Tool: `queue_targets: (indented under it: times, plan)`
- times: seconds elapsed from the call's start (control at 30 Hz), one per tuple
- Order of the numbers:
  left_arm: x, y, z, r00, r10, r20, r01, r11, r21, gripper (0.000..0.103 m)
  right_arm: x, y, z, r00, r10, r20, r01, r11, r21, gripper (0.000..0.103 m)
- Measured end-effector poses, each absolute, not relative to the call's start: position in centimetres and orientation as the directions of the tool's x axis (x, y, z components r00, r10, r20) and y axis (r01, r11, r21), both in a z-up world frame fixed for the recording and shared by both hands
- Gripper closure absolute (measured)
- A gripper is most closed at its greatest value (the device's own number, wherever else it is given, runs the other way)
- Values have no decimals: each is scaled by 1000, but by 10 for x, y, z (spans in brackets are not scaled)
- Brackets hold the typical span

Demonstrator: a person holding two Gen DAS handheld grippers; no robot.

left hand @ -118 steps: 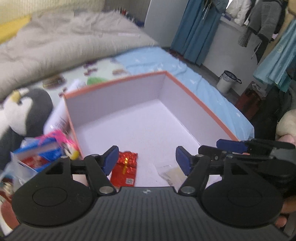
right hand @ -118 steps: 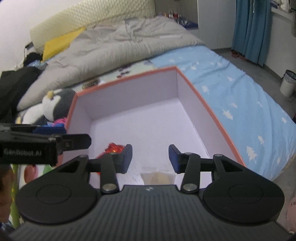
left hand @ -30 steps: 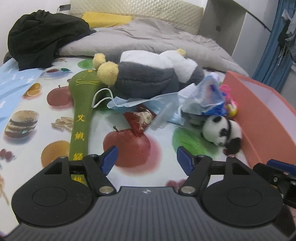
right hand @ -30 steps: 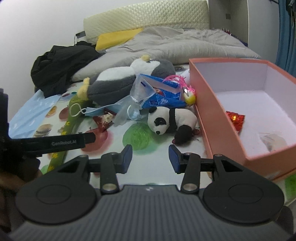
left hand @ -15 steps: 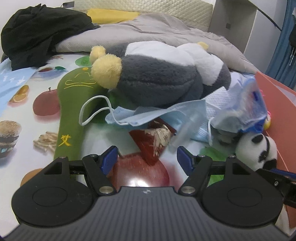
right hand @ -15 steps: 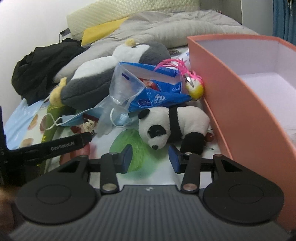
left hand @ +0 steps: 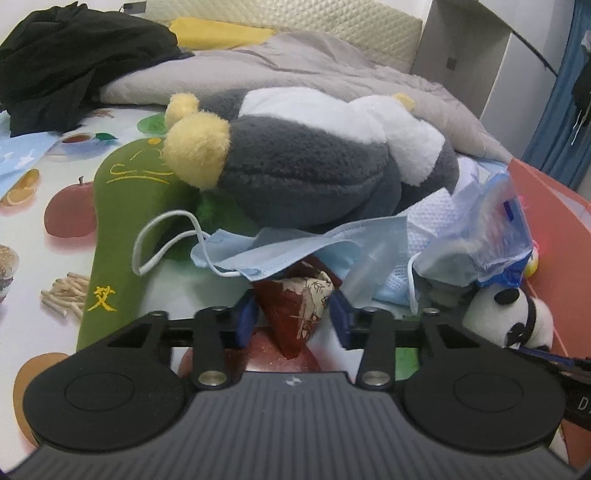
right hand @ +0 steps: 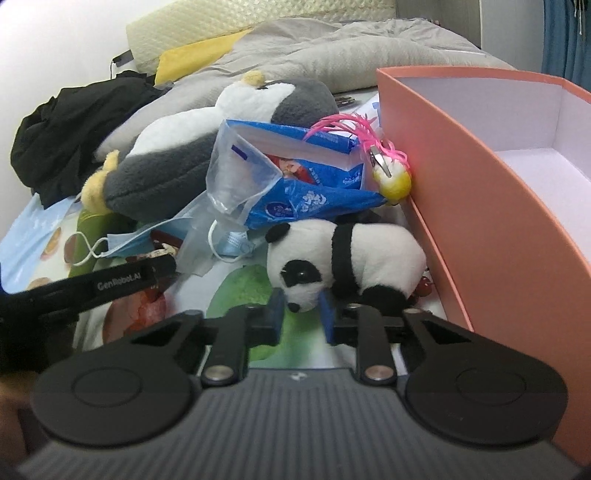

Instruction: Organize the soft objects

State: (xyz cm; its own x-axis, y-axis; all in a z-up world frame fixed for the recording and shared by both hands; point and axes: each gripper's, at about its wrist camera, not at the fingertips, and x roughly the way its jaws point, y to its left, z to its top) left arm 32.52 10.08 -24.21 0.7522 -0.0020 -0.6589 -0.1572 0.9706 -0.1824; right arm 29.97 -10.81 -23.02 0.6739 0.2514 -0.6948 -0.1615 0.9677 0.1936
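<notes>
Working over a bed sheet (left hand: 33,266) printed with apples, fries and burgers; I list what lies on it. Behind: grey duvet (left hand: 332,62), yellow pillow (left hand: 218,33), quilted headboard (left hand: 295,18), black clothing heap (left hand: 70,55), blue curtain (left hand: 561,122) at far right.

Item 1: small red patterned pouch (left hand: 299,310), lying on a printed apple, between the fingers of my left gripper (left hand: 293,317); jaws closing, and I cannot tell whether the pads touch it.

Item 2: panda plush (right hand: 343,254), on its side just beside the salmon box (right hand: 498,229); my right gripper (right hand: 301,315) is closing with the snout between its pads, contact unclear.

Item 3: large grey-and-white penguin plush (left hand: 306,158), lying over the green embroidered cushion (left hand: 122,206).

Item 4: blue face masks (left hand: 280,251), draped over the pouch's far end.

Item 5: blue plastic packet (right hand: 299,181) and pink-stringed yellow toy (right hand: 391,177), against the box wall, crowding the panda from behind.
</notes>
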Motion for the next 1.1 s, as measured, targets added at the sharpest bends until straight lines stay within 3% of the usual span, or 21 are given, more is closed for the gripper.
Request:
queue_targets:
  times: [0.17, 0.43, 0.57, 0.67, 1.1]
  plan:
    - [315, 101, -237, 758, 0, -653, -171, 965, -199, 64, 293, -110, -225, 674, 257, -692, -176, 966, 187, 98]
    - [279, 99, -226, 757, 10, -654, -222, 944, -243, 64, 271, -111, -220, 678, 263, -687, -203, 964, 170, 98]
    - [257, 99, -225, 750, 12, -661, -244, 934, -261, 64, 264, -115, -221, 700, 181, -691, -131, 983, 126, 91]
    - [248, 99, -227, 743, 9, -669, -259, 926, -275, 64, 263, -107, -223, 713, 131, -689, -127, 990, 57, 57]
    - [243, 98, -230, 743, -15, -669, -245, 924, -293, 64, 270, -82, -236, 789, -97, -607, 30, 992, -119, 58]
